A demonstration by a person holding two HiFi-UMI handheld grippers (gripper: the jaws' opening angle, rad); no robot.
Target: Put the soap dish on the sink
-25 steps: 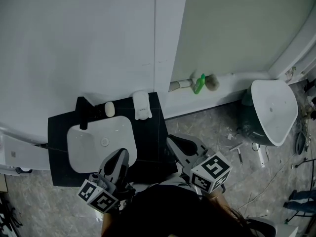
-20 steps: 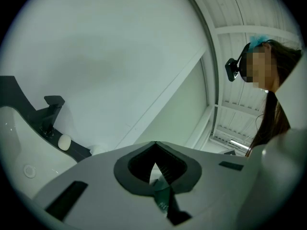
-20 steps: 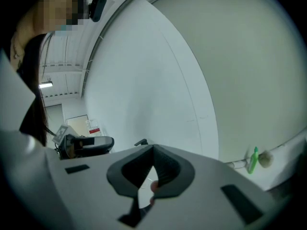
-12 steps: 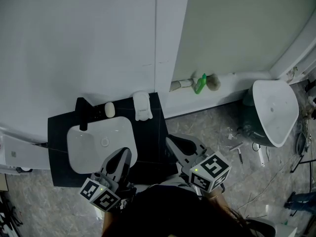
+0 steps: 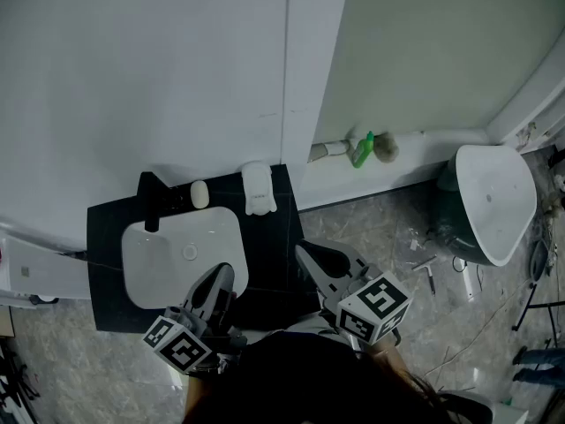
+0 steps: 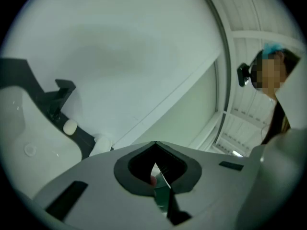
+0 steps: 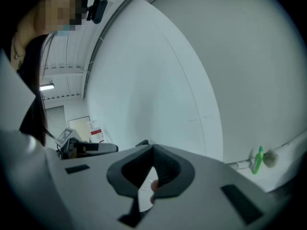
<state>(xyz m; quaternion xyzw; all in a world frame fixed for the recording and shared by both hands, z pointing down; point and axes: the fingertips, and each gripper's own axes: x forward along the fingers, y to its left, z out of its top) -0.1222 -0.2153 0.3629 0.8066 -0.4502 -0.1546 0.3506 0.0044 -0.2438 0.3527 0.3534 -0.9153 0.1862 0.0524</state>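
The white soap dish (image 5: 257, 186) sits at the back right corner of the black counter (image 5: 269, 263), beside the white sink basin (image 5: 177, 250). A small white oval soap (image 5: 199, 194) lies next to the black faucet (image 5: 152, 200). My left gripper (image 5: 221, 270) is shut and empty over the basin's near edge. My right gripper (image 5: 303, 251) is also shut and empty, at the counter's right edge. In the left gripper view, the shut left gripper (image 6: 154, 143) points toward the soap dish (image 6: 100, 145) and faucet (image 6: 57, 97). In the right gripper view, the right gripper (image 7: 152, 148) faces the wall.
A green bottle (image 5: 363, 148) leans by a pipe at the wall's foot, also seen as the green bottle (image 7: 259, 159). A white ceramic fixture (image 5: 493, 200) stands on the floor at right, with small tools (image 5: 425, 268) scattered near it. A white wall rises behind the counter.
The left gripper has rolled slightly about its own axis. Both grippers stay in place and shut; the soap dish has not moved.
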